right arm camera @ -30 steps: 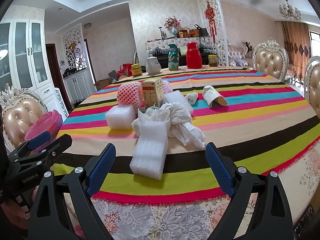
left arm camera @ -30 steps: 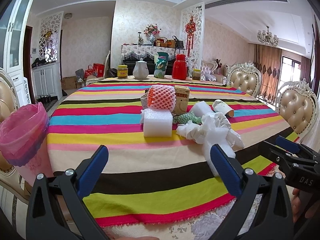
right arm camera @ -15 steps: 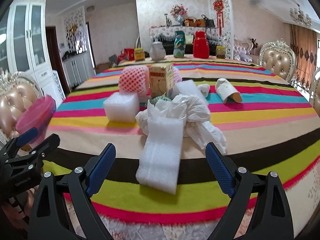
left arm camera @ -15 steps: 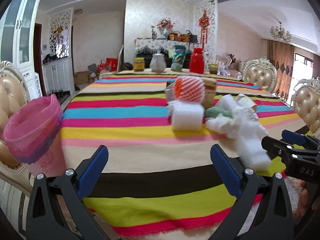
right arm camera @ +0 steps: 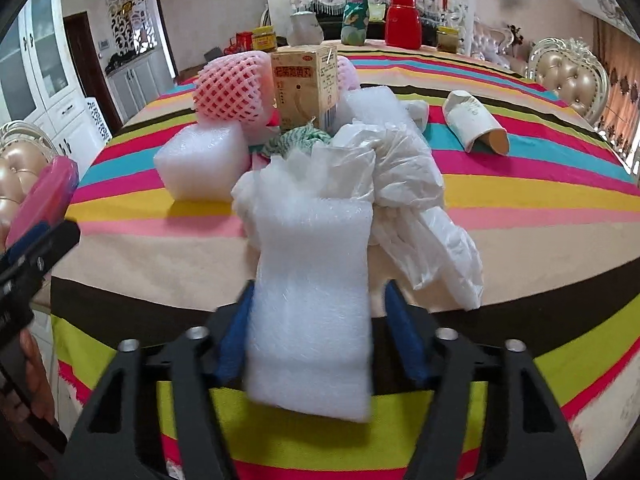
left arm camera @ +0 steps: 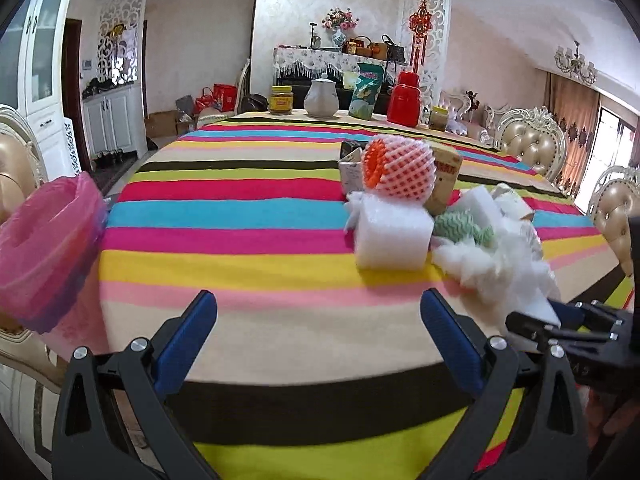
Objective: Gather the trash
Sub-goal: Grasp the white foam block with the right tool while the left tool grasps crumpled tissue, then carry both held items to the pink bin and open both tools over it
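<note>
White foam sheet (right arm camera: 312, 300), pink net sleeve (right arm camera: 232, 88), multicoloured striped tablecloth (left arm camera: 248, 216), pink-lined bin (left arm camera: 44, 248).

A home dining room: striped-cloth table (left arm camera: 248, 216), padded chairs (left arm camera: 532, 148), chandelier (left arm camera: 575, 62).

Matt woven cloth (right arm camera: 540, 200) covers the table; the near foam sheet (right arm camera: 312, 300) looks soft and fuzzy, the plastic bag (right arm camera: 404, 184) thin and glossy.

Foam sheet (right arm camera: 310, 312) before plastic bag (right arm camera: 400, 184)
</note>
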